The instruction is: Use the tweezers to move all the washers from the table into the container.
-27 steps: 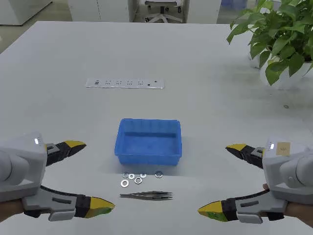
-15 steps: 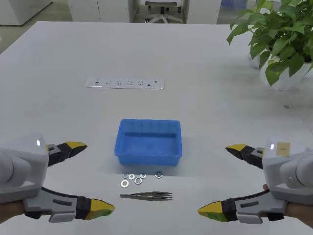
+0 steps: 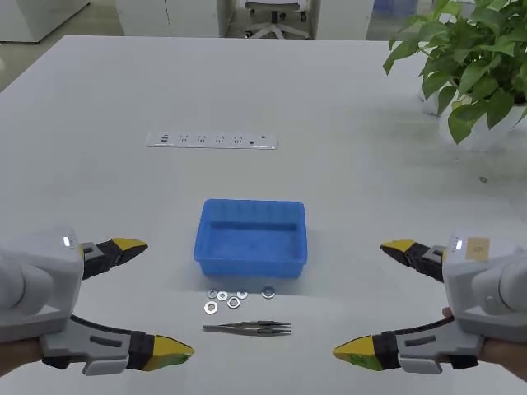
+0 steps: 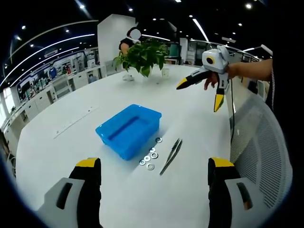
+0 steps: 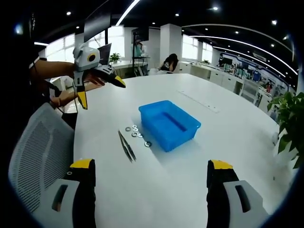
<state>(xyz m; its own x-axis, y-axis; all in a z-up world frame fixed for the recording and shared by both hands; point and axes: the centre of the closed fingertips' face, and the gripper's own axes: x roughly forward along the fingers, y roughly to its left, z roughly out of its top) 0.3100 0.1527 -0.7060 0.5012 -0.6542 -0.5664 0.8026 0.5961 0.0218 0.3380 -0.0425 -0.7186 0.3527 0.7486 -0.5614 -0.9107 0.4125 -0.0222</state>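
Washers [image 3: 234, 302] and tweezers [image 3: 247, 328] untouched on counter [image 3: 354, 164], next to blue container [image 3: 250, 267]

Head view: left hand-held gripper [image 3: 162, 298] is low at the left edge and right hand-held gripper [image 3: 363, 299] low at the right edge. Both are released, with yellow-tipped jaws spread wide and nothing between them. They sit well apart from the work, one on each side, tips pointing inward.

The container is rectangular and shallow, in the middle of the white counter. The washers are a loose cluster of about six silver rings on the counter, just beside the container's near wall. One lies a bit right of the rest. I can't tell if any touch the wall. The tweezers lie flat just on the near side of the washers, roughly parallel to that wall and close to the cluster. Which end is the tip is too small to tell.

Farther back, a white power strip [image 3: 211, 141] lies flat, well beyond the container. A potted plant [image 3: 473, 66] is at the far right, and an office chair [image 3: 272, 10] stands past the far edge.

Left gripper view: its own jaws rise far apart at the bottom, with container, washers and tweezers ahead between them. The right hand-held gripper is up at the upper right, above the counter, jaws apart.

Right gripper view: same layout from the other side — the left hand-held gripper is at the upper left with jaws apart, and a mesh chair back [image 5: 33, 156] is at the lower left.
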